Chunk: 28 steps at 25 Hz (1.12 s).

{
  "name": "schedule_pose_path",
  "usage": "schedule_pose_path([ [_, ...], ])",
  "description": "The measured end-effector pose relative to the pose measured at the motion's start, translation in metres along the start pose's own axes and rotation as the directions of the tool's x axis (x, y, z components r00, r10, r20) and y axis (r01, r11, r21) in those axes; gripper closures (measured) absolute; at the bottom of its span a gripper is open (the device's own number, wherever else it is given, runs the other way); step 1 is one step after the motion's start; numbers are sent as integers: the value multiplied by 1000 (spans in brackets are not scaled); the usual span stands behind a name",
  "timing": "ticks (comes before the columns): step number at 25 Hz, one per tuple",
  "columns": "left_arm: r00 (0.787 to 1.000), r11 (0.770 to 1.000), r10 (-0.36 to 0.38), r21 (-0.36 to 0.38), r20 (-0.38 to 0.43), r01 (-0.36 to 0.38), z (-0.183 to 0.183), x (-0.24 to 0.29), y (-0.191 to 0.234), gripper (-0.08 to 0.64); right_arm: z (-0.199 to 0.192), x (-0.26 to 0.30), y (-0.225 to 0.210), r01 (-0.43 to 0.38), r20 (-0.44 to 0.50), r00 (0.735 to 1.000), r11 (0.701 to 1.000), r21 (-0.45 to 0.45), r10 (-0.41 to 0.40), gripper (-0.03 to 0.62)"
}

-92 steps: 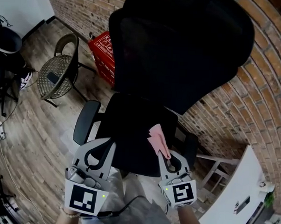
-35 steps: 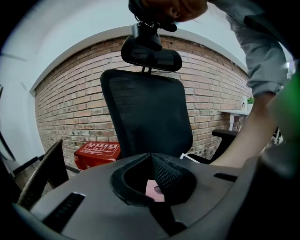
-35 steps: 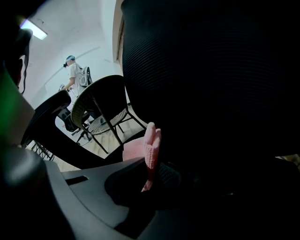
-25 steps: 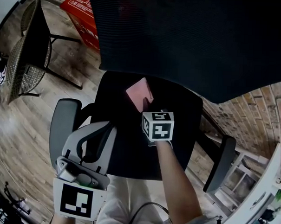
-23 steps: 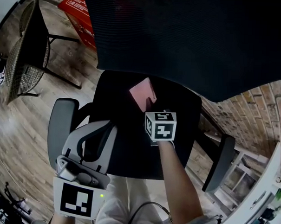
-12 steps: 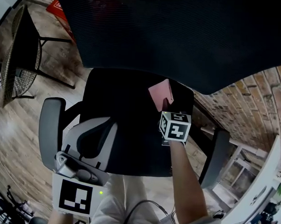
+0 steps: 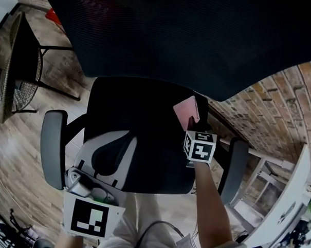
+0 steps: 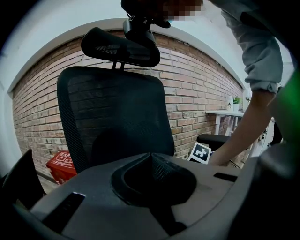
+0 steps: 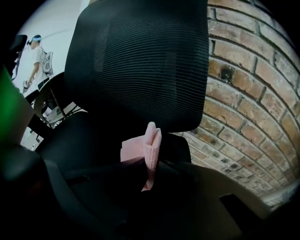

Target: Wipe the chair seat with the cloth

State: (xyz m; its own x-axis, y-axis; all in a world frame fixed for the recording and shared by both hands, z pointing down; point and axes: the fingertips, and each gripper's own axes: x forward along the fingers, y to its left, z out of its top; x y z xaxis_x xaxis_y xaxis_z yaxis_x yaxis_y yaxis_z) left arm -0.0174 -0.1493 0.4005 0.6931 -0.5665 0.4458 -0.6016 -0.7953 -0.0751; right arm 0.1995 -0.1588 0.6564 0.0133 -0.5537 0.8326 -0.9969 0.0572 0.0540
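A black office chair fills the head view, its seat (image 7: pixel 130 109) below the mesh backrest (image 7: pixel 175 34). At the seat's back right corner, just under the backrest, lies a pink cloth (image 7: pixel 187 111). My right gripper (image 7: pixel 190 125) is shut on it and presses it onto the seat. In the right gripper view the cloth (image 9: pixel 150 143) sticks up folded between the dark jaws of the right gripper (image 9: pixel 150 164). My left gripper (image 7: pixel 130 140) hovers over the seat's front left, shut and holding nothing. The left gripper (image 8: pixel 151 157) faces the backrest (image 8: pixel 117 117).
Grey armrests flank the seat at the left (image 7: pixel 51 147) and right (image 7: pixel 231 170). A brick wall (image 7: pixel 269 105) runs behind the chair. A wicker chair (image 7: pixel 13 84) and a red box (image 7: pixel 54 16) stand to the left. White furniture (image 7: pixel 291 204) is at the right.
My right gripper has dragged the pink cloth rightward along the back of the seat, from the middle to the back right corner. The left gripper has stayed in place.
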Motion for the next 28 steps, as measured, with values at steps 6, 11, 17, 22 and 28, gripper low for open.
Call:
schedule_pose_path([
  [6, 1000, 1000, 19, -3, -5, -19, -3, -7, 2, 541, -3, 1, 16, -51, 8, 999, 998, 44, 50, 538],
  [11, 999, 999, 47, -12, -18, -48, -11, -20, 10, 541, -4, 0, 44, -123, 23, 992, 990, 73, 122, 538],
  [17, 996, 997, 77, -26, -40, -78, -23, -34, 16, 541, -11, -3, 87, -214, 23, 977, 974, 75, 213, 539],
  [22, 993, 994, 99, -45, -58, -102, -32, -45, 23, 541, -16, -7, 134, -300, 23, 954, 952, 60, 299, 538],
  [28, 990, 991, 117, -51, -77, -121, -40, -59, 29, 541, -17, -15, 200, -420, 25, 907, 907, -11, 420, 539],
])
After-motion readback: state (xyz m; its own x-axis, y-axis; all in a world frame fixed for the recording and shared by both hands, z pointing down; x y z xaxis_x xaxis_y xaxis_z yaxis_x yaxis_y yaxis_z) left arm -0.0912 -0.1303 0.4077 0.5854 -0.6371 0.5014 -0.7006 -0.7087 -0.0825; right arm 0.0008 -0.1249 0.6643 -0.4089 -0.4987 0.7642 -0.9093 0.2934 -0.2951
